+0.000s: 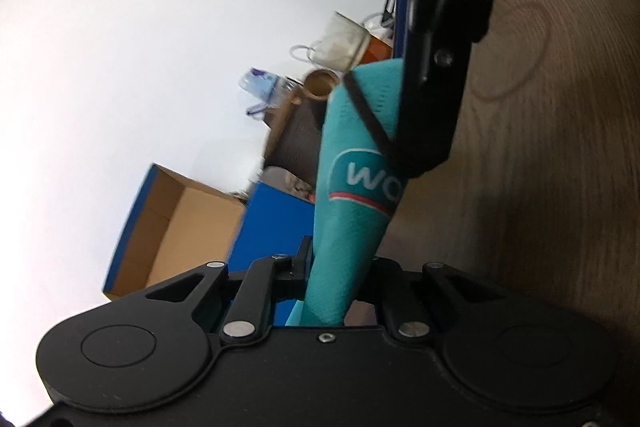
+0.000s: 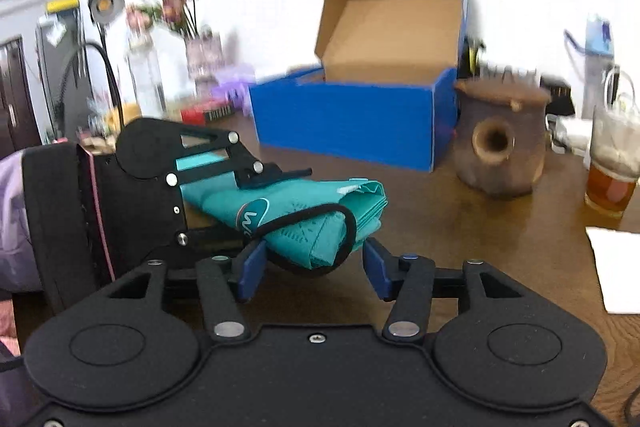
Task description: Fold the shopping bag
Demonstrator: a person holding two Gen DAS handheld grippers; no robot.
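You're pinching the rolled-up teal bag (image 2: 304, 215) in your left gripper (image 1: 340, 287) above the table (image 2: 460, 227), right gripper (image 2: 312, 267) gaping around its end. Elastic loop (image 2: 320, 215) is looking seated, so set it down next.

The teal shopping bag (image 2: 296, 215) is folded into a compact bundle, a black elastic loop (image 2: 320, 223) around its end, held level above the wooden table.

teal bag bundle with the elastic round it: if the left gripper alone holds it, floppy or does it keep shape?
Probably keeps shape: the teal bag is folded into a thick wad and the black elastic cinches its end. Likely light, since it juts out level from the left gripper clamped on it. The fabric layers at its free end may splay.
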